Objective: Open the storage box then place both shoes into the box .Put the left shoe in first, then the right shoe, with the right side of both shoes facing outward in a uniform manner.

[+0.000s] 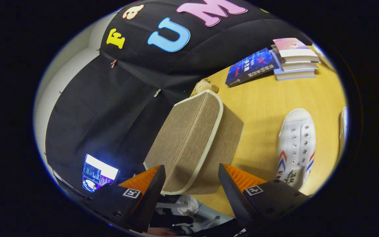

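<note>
No legible text on the blue book [251,66] or the shoe [295,144].

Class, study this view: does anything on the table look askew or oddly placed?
The fabric storage box sits at the table's corner, part of it seeming to jut past the edge, its lid on. The gripper has its fingers open on either side of its near corner. The white shoe lies beside it.

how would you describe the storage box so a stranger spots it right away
On the wooden table, beside the white shoe, the storage box stands just ahead of the open hand-held gripper. Unlike the books beyond, it is a tan woven-fabric cube with pale edge trim.
</note>
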The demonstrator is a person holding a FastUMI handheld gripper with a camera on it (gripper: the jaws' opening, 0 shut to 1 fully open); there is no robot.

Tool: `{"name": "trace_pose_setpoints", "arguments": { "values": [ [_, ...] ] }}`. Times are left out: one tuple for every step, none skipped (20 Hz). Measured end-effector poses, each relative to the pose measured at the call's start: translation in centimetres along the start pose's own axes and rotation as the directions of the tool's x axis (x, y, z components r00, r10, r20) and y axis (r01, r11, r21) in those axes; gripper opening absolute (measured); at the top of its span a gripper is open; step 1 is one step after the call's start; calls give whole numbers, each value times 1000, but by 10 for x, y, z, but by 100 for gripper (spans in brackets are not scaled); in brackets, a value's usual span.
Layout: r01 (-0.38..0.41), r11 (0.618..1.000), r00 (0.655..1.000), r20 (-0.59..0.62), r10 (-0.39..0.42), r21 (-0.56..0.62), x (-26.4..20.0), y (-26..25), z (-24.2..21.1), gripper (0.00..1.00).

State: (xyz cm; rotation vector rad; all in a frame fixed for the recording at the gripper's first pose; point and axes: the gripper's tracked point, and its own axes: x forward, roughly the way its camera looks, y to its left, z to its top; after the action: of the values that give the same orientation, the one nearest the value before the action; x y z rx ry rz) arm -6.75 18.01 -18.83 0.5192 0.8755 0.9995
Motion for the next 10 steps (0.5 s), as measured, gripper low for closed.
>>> {"name": "trace_pose_setpoints", "arguments": {
  "values": [
    [-23,1000,999,-31,23,6,8,-2,-6,98],
    [-43,999,998,-55,44,15,14,-2,-11,98],
    [-64,997,995,-74,66,31,19,-2,-15,98],
    [-88,995,992,-91,93,52,23,2,-20,98],
    [-104,992,988,-105,111,69,27,4,-22,98],
    [-120,989,986,-111,129,81,28,4,-22,98],
    [-129,988,984,-115,139,90,32,4,-22,98],
    [-142,984,980,-121,155,109,35,5,-23,98],
    [-156,978,977,-127,173,136,38,7,-23,98],
    [-170,973,973,-130,191,159,38,9,-23,98]
  ]
}}
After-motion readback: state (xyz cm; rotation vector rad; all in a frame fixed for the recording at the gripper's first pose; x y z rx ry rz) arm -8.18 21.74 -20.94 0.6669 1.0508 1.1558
